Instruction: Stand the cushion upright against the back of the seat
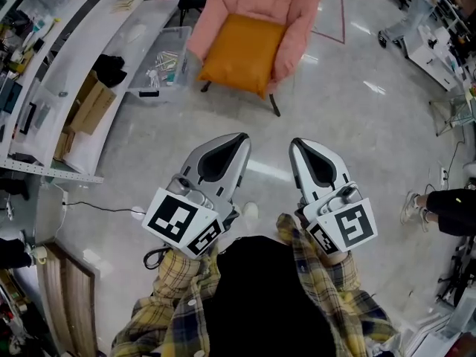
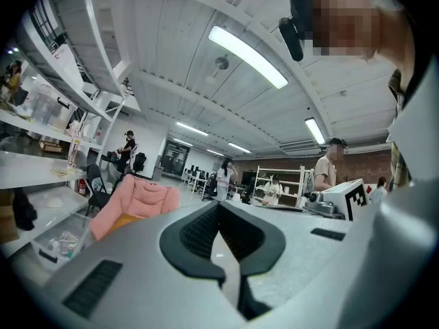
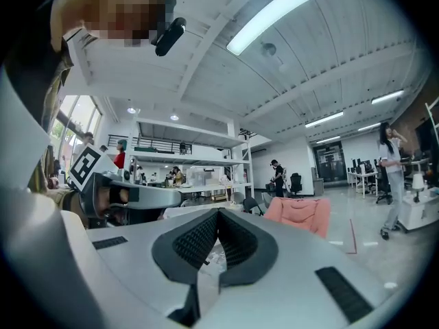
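Orange and square, the soft cushion (image 1: 242, 53) lies on the seat of the pink padded armchair (image 1: 301, 6). It covers most of the seat and its near edge reaches the front of the seat. It does not stand against the back of the armchair, and the pink back rises free behind it.

Both tools are well apart from the armchair, on its front side, over the glossy grey floor (image 1: 357, 125). The left gripper (image 1: 239, 137), grey with black pads and a cube of square markers, points toward the armchair. Its jaws are pressed together and nothing is between them. The right gripper (image 1: 297, 143) is just beside it, farther to the right of the armchair's front, and it is the same: jaws fully together, holding nothing. Sleeves of a yellow checked shirt (image 1: 175, 281) come from behind both grippers.

Just to the left of the armchair stands a clear plastic box (image 1: 160, 69) with small items inside – I cannot tell what they are. Farther left of the armchair runs a long white shelf unit (image 1: 71, 76), and a brown cardboard box (image 1: 93, 106) leans at its foot. To the right of the armchair a thin red line (image 1: 341, 17) is marked on the floor.
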Action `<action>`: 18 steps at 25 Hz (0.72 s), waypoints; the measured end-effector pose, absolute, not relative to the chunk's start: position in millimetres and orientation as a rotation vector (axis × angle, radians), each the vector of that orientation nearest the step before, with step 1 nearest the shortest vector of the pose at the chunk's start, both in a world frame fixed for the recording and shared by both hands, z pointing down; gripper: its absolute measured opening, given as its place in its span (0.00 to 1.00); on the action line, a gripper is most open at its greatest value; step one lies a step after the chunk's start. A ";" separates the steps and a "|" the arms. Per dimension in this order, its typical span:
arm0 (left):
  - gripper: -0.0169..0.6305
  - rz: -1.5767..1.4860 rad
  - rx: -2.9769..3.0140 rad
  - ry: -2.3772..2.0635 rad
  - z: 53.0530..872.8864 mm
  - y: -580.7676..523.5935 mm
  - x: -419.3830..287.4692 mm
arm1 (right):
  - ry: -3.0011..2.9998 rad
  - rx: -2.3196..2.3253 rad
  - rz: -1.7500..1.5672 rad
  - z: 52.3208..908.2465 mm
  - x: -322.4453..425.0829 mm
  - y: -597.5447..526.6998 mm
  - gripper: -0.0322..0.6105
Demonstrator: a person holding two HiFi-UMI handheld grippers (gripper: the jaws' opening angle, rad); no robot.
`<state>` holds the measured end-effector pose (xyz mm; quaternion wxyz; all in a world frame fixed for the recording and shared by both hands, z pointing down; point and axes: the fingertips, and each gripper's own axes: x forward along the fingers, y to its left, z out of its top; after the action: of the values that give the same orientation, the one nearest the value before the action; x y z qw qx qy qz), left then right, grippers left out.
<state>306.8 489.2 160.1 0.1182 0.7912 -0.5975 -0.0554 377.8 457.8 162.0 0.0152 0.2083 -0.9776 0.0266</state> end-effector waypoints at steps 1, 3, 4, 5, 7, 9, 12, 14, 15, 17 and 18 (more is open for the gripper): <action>0.03 -0.164 2.306 -1.759 160.7 489.6 304.1 | -3.045 0.635 0.084 162.3 375.4 458.0 0.08; 0.03 -0.170 2.290 -1.781 162.0 489.5 297.2 | -3.050 0.606 0.080 163.4 368.8 458.1 0.08; 0.03 -0.171 2.283 -1.791 162.8 488.9 293.5 | -3.052 0.593 0.078 164.0 365.0 457.5 0.08; 0.03 -0.171 2.276 -1.798 163.5 488.1 289.5 | -3.054 0.583 0.078 164.4 360.8 456.4 0.08; 0.03 -0.175 2.266 -1.806 164.3 485.5 279.9 | -3.054 0.568 0.082 164.8 350.9 453.2 0.08; 0.03 -0.180 2.260 -1.807 165.4 481.9 267.3 | -3.050 0.560 0.082 165.8 338.2 449.3 0.08; 0.03 -0.191 2.257 -1.808 167.5 474.9 244.6 | -3.044 0.556 0.078 168.4 316.2 442.9 0.08; 0.03 -0.194 2.257 -1.809 168.6 468.5 227.4 | -3.039 0.558 0.074 170.4 299.9 437.1 0.08; 0.03 -0.191 2.257 -1.808 169.4 464.5 218.4 | -3.036 0.561 0.074 171.3 291.2 433.2 0.08; 0.03 -0.186 2.259 -1.800 170.5 455.8 198.5 | -3.030 0.574 0.082 172.7 272.0 424.1 0.08; 0.03 -0.184 2.261 -1.796 170.5 451.4 187.3 | -3.027 0.580 0.086 173.2 261.0 419.6 0.08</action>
<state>187.3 451.4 170.5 0.1236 0.7754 -0.6160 -0.0631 261.0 419.6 173.2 0.0292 0.1881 -0.9813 0.0280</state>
